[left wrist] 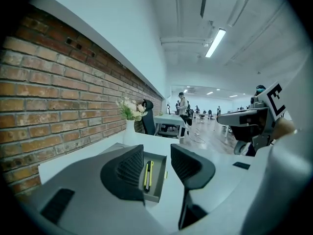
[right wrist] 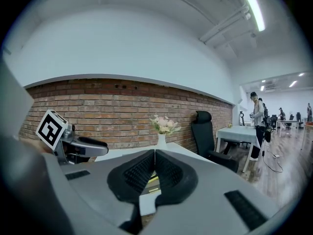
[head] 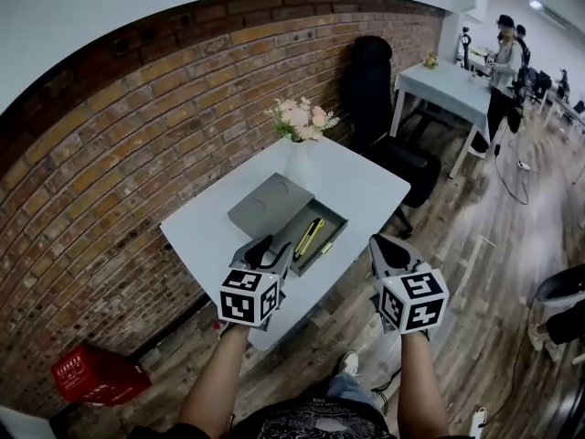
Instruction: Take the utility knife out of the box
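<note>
A yellow and black utility knife (head: 309, 238) lies lengthwise in an open grey box (head: 340, 219) on a white table (head: 366, 186). The box's grey lid (head: 270, 204) lies flat just behind it. My left gripper (head: 266, 248) hovers at the table's near edge, just short of the box, jaws apart and empty. In the left gripper view the knife (left wrist: 147, 174) shows in the gap of that gripper (left wrist: 156, 156), still some way ahead. My right gripper (head: 390, 248) hangs off the table's near right side. Its pads (right wrist: 146, 170) meet with nothing between them.
A white vase of pale flowers (head: 301, 122) stands at the table's far edge against the brick wall (head: 110, 154). A black office chair (head: 375, 90) and a second white table (head: 452, 85) with people beside it lie beyond. A red crate (head: 96, 373) sits on the floor at left.
</note>
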